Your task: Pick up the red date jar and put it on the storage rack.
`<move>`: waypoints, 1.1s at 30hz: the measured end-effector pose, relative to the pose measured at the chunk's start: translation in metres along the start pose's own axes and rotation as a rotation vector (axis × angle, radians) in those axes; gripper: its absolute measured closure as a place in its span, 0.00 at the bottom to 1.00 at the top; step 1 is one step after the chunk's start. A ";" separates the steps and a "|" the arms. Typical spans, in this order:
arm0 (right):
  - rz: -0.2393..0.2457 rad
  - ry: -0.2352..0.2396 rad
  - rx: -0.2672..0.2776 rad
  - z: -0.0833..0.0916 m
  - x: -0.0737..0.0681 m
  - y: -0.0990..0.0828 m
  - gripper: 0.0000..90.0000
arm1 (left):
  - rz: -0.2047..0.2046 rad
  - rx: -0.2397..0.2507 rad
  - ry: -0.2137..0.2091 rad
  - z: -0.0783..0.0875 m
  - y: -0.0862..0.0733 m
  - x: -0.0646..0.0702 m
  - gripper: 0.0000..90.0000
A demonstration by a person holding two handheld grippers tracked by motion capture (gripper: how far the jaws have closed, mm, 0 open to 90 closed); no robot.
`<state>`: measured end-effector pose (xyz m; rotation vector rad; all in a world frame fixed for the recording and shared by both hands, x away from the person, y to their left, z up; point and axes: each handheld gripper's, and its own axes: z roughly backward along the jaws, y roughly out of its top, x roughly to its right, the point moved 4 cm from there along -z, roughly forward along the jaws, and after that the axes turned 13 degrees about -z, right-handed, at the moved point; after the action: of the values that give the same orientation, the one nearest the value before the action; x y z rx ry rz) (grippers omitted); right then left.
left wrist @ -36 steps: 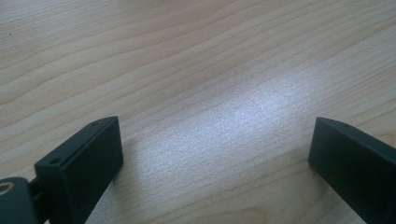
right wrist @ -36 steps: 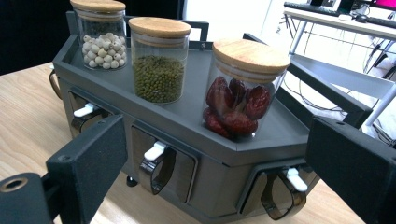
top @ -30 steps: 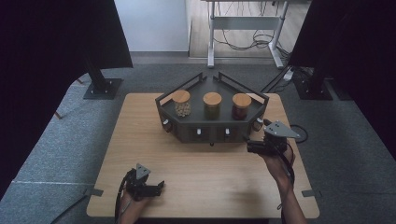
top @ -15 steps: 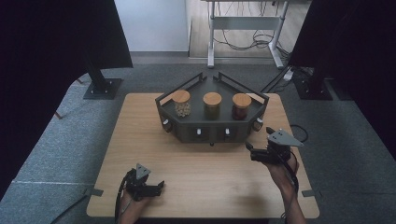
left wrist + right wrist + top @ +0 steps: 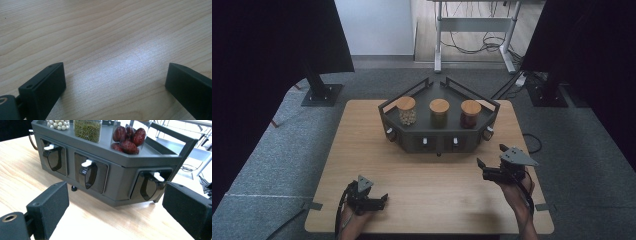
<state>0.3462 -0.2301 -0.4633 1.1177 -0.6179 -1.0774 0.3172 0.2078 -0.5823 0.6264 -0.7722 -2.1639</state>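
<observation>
A dark grey cabinet [image 5: 412,141] stands at the back middle of the wooden table [image 5: 362,145]. On its top stand three jars with wooden lids: white beans [image 5: 406,111], green beans [image 5: 439,112] and red dates [image 5: 470,114]. Its drawer fronts carry white handles [image 5: 87,163]. My right gripper [image 5: 490,156] hovers open in front of the cabinet's right corner, pointing at it, with nothing between the jaws [image 5: 115,202]. My left gripper [image 5: 384,200] rests open near the table's front left, over bare wood [image 5: 115,82].
Dark stands [image 5: 319,92] and black curtains flank the table on grey carpet. A desk frame with cables [image 5: 472,45] stands behind. Bare tabletop lies between the two grippers and in front of the cabinet.
My right gripper has drawn back from the cabinet toward the table's near edge and sunk a little. The left gripper has stayed put.
</observation>
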 end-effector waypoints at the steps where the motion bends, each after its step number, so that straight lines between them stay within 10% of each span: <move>1: -0.001 -0.001 -0.002 0.000 0.000 -0.002 0.07 | 0.000 0.000 0.000 0.000 0.000 0.000 0.03; 33: -0.020 -0.010 -0.090 -0.010 0.001 -0.060 0.07 | 0.000 -0.001 0.000 0.000 0.000 0.000 0.03</move>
<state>0.3330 -0.2304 -0.5230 1.0432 -0.5620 -1.1178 0.3171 0.2078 -0.5823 0.6263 -0.7710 -2.1644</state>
